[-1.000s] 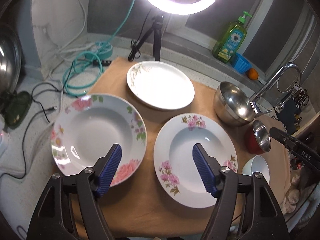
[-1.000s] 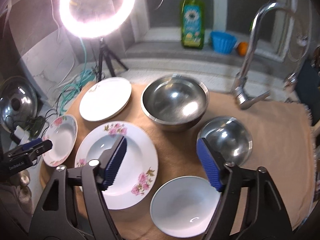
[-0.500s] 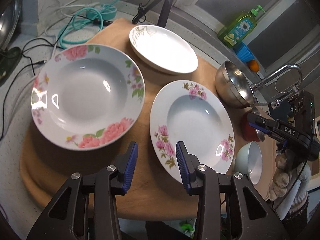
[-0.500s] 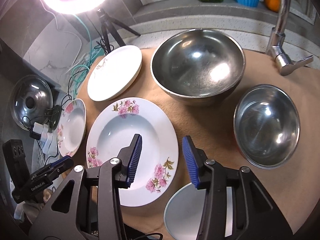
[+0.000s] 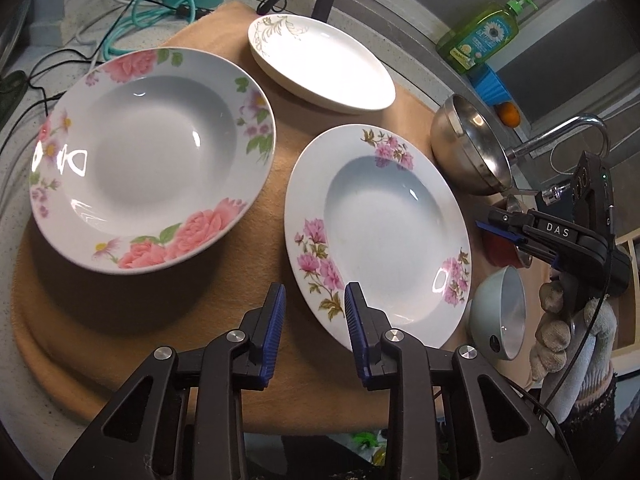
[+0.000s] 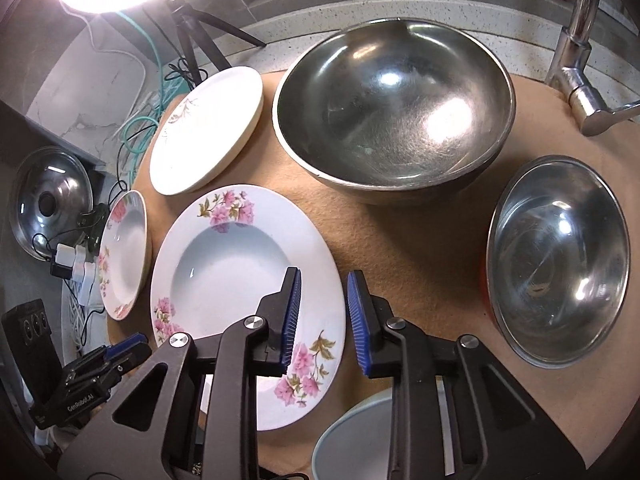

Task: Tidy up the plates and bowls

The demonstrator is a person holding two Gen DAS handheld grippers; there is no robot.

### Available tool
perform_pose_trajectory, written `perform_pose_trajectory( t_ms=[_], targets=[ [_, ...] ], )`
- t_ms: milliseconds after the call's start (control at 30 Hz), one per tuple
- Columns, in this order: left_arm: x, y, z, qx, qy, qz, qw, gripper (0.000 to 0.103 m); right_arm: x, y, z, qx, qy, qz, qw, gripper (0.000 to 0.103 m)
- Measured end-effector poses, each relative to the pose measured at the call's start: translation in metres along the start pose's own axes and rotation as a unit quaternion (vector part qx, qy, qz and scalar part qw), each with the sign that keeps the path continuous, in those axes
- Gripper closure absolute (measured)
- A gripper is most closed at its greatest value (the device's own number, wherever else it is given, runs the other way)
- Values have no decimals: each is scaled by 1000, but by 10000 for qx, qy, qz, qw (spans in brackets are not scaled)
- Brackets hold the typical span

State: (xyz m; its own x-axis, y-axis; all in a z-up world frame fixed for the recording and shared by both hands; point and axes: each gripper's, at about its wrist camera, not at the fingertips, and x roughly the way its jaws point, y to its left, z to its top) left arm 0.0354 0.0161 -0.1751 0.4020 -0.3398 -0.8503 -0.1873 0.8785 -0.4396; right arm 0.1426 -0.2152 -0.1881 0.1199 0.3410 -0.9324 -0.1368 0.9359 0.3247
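Note:
A deep plate with pink-purple flowers lies in the middle of the tan mat. My left gripper straddles its near-left rim, jaws closing, pads clear of the rim. My right gripper straddles the opposite rim the same way, jaws closing. Each gripper shows in the other view: right gripper, left gripper. A rose-patterned plate lies to the left, and a white plate with a gold sprig lies behind.
A large steel bowl and a smaller steel bowl stand right of the plates. A pale small bowl sits under my right gripper. A faucet, tripod, cables and soap bottle line the back.
Both grippers have sunk toward the middle plate and tipped further downward. Their jaws have narrowed from wide apart to a small gap around the plate's rim.

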Motion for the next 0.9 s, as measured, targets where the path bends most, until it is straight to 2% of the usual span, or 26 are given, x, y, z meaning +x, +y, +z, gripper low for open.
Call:
perform_pose_trajectory(
  t_ms=[133, 267, 600, 767, 900],
  targets=[
    [4, 2, 1, -53, 57, -13, 10000, 74, 6, 1, 3, 11, 68, -6, 10000, 79],
    [8, 3, 1, -93, 104, -24, 9999, 81, 12, 1, 4, -1, 118, -24, 9999, 79],
    [15, 7, 3, -182, 159, -60, 9997, 86, 26, -6, 10, 149, 265, 65, 9995, 84],
    [17, 7, 6, -193, 143, -68, 9997, 87, 30, -7, 12, 180, 311, 192, 9992, 85],
    [17, 5, 6, -118, 141, -33, 9998, 87, 31, -4, 13, 102, 316, 127, 9994, 85]
  ],
)
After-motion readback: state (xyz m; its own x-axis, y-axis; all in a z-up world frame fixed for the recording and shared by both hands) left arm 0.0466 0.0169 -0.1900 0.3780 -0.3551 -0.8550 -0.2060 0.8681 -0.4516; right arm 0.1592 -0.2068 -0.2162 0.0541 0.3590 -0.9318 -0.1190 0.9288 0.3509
